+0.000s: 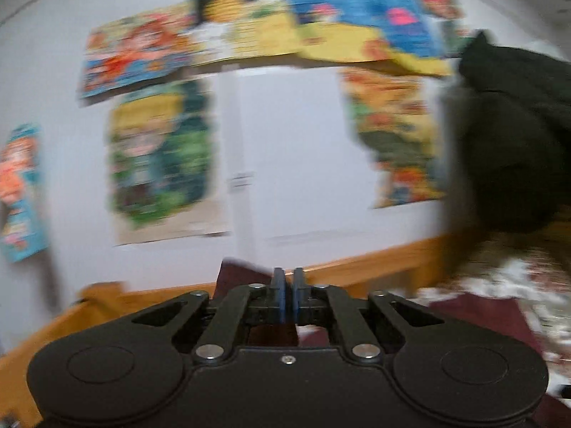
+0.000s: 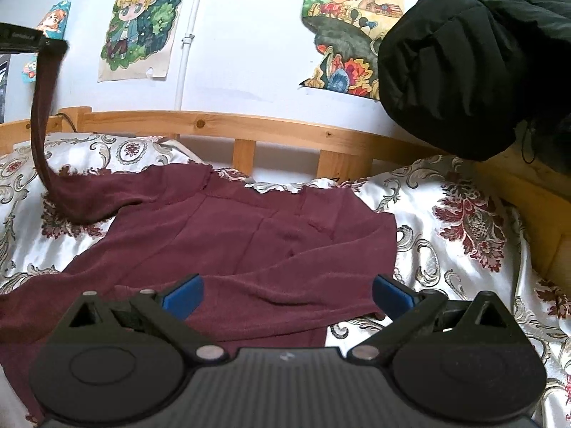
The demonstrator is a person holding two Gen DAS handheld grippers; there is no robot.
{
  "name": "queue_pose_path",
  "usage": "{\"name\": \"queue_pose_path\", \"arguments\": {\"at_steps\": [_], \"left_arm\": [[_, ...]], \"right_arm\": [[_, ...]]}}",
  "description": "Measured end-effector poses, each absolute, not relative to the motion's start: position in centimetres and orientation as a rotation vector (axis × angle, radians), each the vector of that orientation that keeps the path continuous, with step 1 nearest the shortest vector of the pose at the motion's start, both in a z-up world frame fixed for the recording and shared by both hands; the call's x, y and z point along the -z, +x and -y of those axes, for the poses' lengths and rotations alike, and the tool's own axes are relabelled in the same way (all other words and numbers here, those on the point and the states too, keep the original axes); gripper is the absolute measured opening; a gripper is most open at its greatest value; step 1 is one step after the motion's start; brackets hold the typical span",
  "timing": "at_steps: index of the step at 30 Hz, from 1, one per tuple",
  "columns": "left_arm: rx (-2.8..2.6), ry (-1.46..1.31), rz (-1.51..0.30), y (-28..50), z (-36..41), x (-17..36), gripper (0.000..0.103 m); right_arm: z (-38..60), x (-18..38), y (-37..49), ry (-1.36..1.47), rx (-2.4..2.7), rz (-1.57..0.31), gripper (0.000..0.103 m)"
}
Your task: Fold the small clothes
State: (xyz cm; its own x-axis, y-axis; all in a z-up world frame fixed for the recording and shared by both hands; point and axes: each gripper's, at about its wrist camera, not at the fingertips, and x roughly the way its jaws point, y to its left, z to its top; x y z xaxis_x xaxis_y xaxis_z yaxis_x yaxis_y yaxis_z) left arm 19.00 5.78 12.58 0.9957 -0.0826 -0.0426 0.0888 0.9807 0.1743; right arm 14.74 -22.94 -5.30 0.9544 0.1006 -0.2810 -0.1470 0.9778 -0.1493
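Maroon top lies spread on the patterned bedspread, body mostly flat, just in front of the wooden bed rail. One sleeve is pulled up off the bed, stretched taut to the left gripper, high above the rail's left end. In the left wrist view that gripper has its blue pads pressed nearly together w/ dark red cloth at the tips, so it looks clamped on the sleeve. That view is badly blurred, prob. fast motion.

Right gripper hovers over the top's near hem, jaws wide, holding nothing.

Risks, as I judge them:
- Thin pinch plus fast swing: sleeve could slip out mid-fold.
- Nothing pins the body, so the pull may drag the whole top toward the rail's left end and bunch it.
- Slick bedspread makes that sliding likelier.
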Motion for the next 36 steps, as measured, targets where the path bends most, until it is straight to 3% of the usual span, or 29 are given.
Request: {"name": "queue_pose_path", "arguments": {"at_steps": [11, 14, 17, 19, 21, 23, 26, 29, 36], "left_arm": [[0.463, 0.144, -0.097, 17.3, 6.0, -6.2, 0.002], [0.468, 0.101, -0.183, 17.8, 6.0, -4.6, 0.02], [0.422, 0.058, -0.29, 18.7, 3.9, -3.5, 0.032], [0.368, 0.049, -0.344, 19.1, 1.9, -3.0, 0.045], [0.295, 0.049, -0.372, 19.8, 0.0, -3.0, 0.068], [0.217, 0.035, -0.378, 20.0, -2.3, -2.5, 0.077], [0.095, 0.003, -0.367, 20.2, -5.6, -1.4, 0.082], [-0.032, -0.054, -0.446, 21.9, -8.9, -0.7, 0.091], [-0.206, -0.247, -0.593, 26.0, -14.7, 0.9, 0.092]], "right_arm": [[25.9, 5.2, 15.8, -0.115, 0.019, -0.327, 0.103], [26.8, 5.4, 16.0, -0.089, 0.027, -0.333, 0.103], [26.7, 5.7, 16.2, -0.073, -0.013, -0.335, 0.103], [26.0, 5.9, 16.3, -0.072, -0.058, -0.337, 0.103], [25.0, 6.4, 16.4, -0.078, -0.126, -0.344, 0.103], [23.7, 6.8, 16.6, -0.094, -0.197, -0.357, 0.103], [21.6, 7.2, 17.0, -0.104, -0.303, -0.384, 0.101], [18.5, 7.4, 18.1, -0.134, -0.41, -0.427, 0.093], [9.7, 8.0, 22.0, -0.226, -0.574, -0.484, 0.088]]}}
